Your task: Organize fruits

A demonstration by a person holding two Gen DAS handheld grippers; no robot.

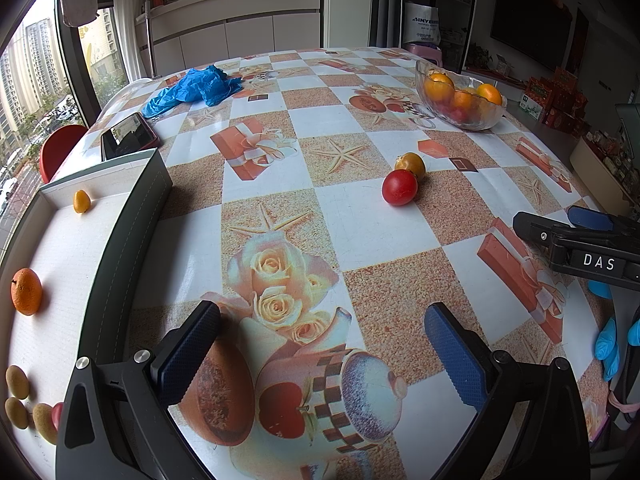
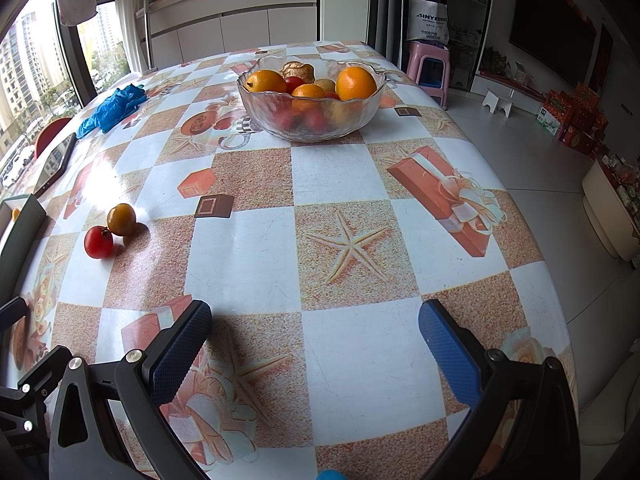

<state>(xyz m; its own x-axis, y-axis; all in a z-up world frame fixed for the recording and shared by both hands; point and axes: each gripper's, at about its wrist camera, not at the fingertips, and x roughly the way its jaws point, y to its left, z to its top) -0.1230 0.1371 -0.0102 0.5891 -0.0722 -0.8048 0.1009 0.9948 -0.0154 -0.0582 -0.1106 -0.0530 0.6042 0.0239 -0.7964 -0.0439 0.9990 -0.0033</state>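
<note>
Daylight pours in from the window point(image 1: 36, 92) on my left, bright enough to wash out the towers outside. It throws a white glare patch on the glossy tablecloth point(image 2: 102, 184) and soft shadows to the right of the fruit. The room's far right stays dim. Both views are sharp in the middle, but the fisheye bends the edges into dark corners.

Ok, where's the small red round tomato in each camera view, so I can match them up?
Left wrist view: the small red round tomato sits right of centre, mid-picture, on the table.
Right wrist view: the same tomato sits far left, mid-height.
Shared landmark: the yellow-brown round fruit touching it on its far side, with the clear glass fruit bowl beyond.
</note>
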